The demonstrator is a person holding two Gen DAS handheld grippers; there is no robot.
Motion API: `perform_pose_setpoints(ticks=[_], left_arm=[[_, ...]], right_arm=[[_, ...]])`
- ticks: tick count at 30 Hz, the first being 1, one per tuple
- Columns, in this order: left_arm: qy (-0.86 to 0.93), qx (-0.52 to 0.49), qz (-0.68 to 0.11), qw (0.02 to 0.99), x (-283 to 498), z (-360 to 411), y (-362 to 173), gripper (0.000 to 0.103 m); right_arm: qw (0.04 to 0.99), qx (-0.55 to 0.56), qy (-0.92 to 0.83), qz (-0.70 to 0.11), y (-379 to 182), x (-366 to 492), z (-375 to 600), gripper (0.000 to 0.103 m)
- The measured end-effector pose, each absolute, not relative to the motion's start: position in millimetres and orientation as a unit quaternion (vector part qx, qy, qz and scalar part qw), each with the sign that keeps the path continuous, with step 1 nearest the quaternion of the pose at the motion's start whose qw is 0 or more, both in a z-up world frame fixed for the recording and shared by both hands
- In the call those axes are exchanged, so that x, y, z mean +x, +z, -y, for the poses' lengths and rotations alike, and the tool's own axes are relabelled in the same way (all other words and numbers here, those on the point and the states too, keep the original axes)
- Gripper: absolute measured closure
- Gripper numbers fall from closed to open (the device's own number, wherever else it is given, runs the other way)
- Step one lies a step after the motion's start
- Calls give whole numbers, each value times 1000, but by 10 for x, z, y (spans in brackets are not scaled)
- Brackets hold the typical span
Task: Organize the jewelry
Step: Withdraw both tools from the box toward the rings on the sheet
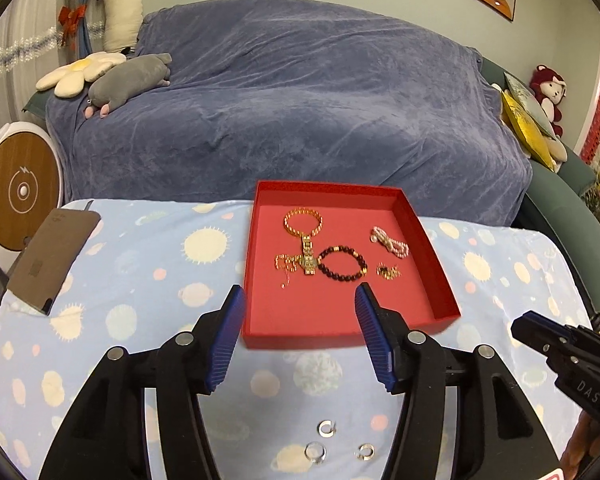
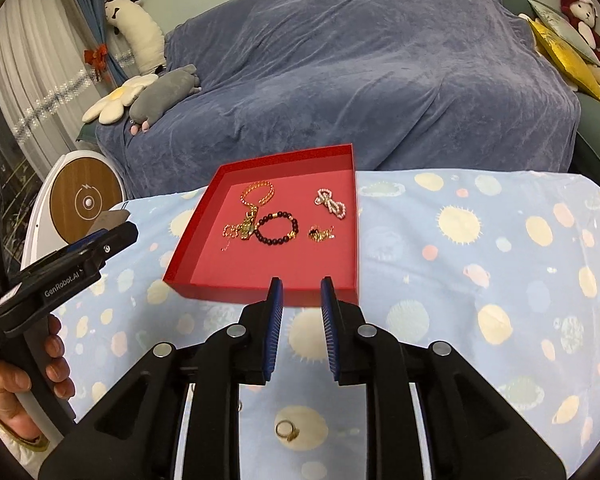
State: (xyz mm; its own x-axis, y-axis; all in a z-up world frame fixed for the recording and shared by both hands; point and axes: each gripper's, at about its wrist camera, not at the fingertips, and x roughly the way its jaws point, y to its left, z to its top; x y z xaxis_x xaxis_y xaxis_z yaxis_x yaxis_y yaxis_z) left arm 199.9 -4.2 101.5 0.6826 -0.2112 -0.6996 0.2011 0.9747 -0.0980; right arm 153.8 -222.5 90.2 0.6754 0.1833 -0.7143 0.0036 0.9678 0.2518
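The red tray (image 1: 428, 236) sits on the bench (image 1: 148, 264), collecting the jewelry: inside it lie a gold chain (image 1: 303, 222), a dark bead bracelet (image 1: 342, 264), a pearl piece (image 1: 390, 242) and small gold bits (image 1: 388, 271). That grouping suggests sorting is well along. On the near side of the tray, 3 silver rings (image 1: 326, 429) and a gold ring (image 2: 287, 429) wait on the cloth. The left gripper (image 1: 300, 300) stands wide and empty; the right gripper (image 2: 300, 292) is narrowly parted, gripping nothing.
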Motion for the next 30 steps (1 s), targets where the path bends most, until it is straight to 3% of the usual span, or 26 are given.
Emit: perform_pose_setpoints(ticks=[8, 15, 18, 30], left_arm=[[-110, -9, -411, 905, 1402, -87, 670, 48], [-109, -4, -421, 900, 1103, -153, 411, 34], [-106, 4, -423, 900, 1035, -146, 249, 34], [-113, 10, -441, 890, 1062, -41, -129, 30]], right_arm=[[900, 132, 44, -412, 670, 928, 2219, 83], [894, 135, 44, -425, 370, 670, 2173, 75], [890, 128, 45, -435, 219, 639, 2147, 70], [884, 99, 65, -453, -210, 894, 1916, 68]])
